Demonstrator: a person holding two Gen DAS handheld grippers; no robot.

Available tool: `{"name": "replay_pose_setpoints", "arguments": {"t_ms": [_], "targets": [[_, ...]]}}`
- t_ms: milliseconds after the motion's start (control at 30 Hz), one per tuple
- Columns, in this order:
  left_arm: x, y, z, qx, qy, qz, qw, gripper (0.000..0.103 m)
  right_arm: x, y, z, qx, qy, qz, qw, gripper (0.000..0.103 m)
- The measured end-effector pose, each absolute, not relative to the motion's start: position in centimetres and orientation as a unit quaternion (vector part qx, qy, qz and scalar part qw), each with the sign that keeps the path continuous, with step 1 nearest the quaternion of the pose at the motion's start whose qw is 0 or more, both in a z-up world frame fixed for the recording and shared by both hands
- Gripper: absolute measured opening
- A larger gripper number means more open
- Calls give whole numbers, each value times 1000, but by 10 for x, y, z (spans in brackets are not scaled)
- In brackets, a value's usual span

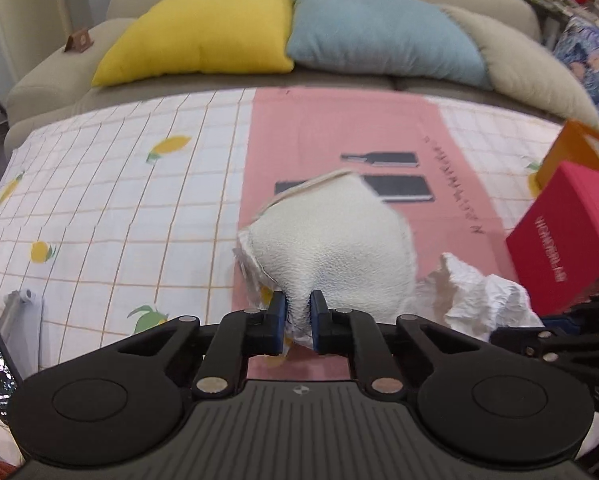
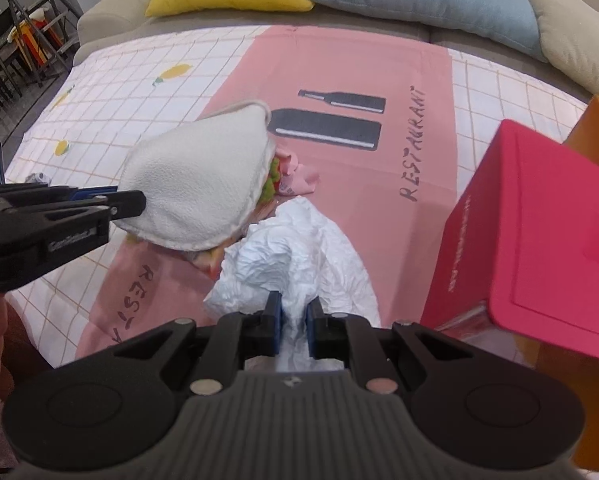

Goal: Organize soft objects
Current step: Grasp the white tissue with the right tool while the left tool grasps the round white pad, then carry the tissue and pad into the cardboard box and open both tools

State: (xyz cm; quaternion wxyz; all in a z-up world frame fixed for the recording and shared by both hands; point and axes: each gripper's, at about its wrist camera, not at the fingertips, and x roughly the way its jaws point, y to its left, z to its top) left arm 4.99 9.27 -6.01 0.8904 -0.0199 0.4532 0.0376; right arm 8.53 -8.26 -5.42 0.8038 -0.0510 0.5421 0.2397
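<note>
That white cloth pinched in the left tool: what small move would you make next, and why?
Probably lift the cloth a little higher. The left tool is shut on its edge, and it drapes over colourful fabric lying on the pink mat. Raising it should free it. The right tool is shut on the white bag beside it.

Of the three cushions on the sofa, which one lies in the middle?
The blue cushion lies in the middle, between the yellow cushion and the beige cushion.
</note>
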Motion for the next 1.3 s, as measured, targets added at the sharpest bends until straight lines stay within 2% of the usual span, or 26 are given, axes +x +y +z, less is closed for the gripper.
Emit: {"name": "replay_pose_setpoints", "arguments": {"t_ms": [400,733,1300], "targets": [[10,74,2,-37,415,-15,909,13,72,-126,-4,-1,505,228,832,10],[-12,71,21,-35,417,-5,908,13,54,-170,44,47,478,223,848,10],[-5,21,72,-12,361,-88,928,13,43,-232,115,58,405,177,895,10]]}}
